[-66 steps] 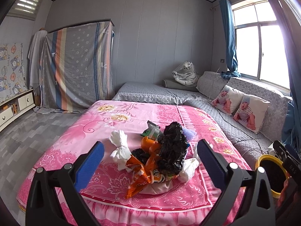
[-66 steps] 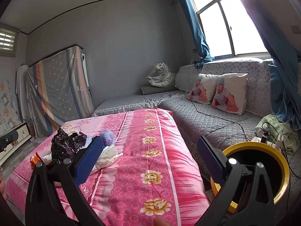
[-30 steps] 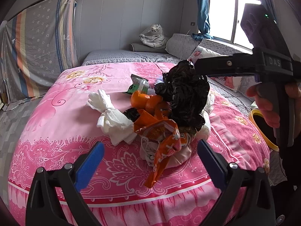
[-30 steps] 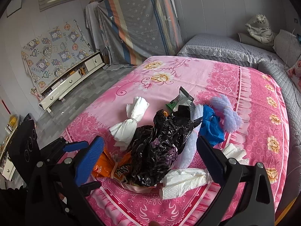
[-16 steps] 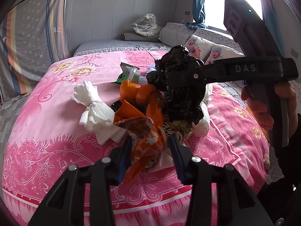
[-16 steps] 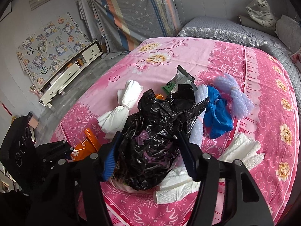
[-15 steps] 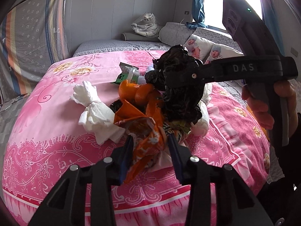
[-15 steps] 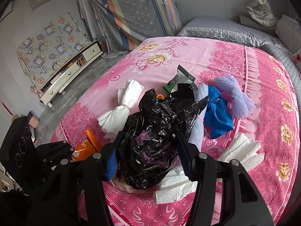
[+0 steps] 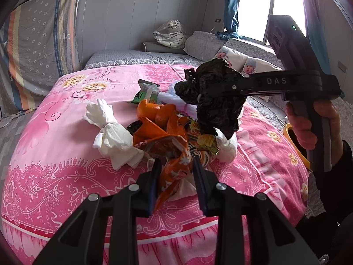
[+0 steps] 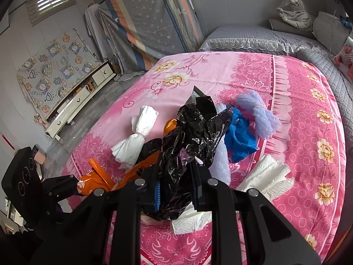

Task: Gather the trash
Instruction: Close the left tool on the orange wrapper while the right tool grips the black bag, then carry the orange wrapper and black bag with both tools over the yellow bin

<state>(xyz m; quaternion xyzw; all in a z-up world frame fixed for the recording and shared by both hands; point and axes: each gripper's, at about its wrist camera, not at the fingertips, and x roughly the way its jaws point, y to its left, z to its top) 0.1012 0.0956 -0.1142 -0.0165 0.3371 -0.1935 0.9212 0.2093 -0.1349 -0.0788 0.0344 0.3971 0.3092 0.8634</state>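
A heap of trash lies on the pink bed cover (image 9: 55, 132). My left gripper (image 9: 176, 174) is shut on an orange snack wrapper (image 9: 167, 145) at the near side of the heap. My right gripper (image 10: 175, 184) is shut on a crumpled black plastic bag (image 10: 189, 137), which also shows in the left wrist view (image 9: 216, 101), lifted above the heap. Around them lie a tied white tissue bundle (image 9: 110, 137), orange peel (image 9: 152, 112), a green packet (image 9: 143, 95), a blue glove (image 10: 239, 137), a lilac mesh bundle (image 10: 262, 119) and white paper towel (image 10: 267, 176).
A yellow-rimmed bin (image 9: 293, 141) stands on the floor at the bed's right side, partly behind the hand on the right gripper. A grey sofa with pillows (image 9: 231, 55) runs along the window wall. A low white cabinet (image 10: 75, 103) stands by the left wall.
Both grippers went from wide open to shut: the left on the orange wrapper, the right on the black bag. The black bag now sits a little higher off the heap.
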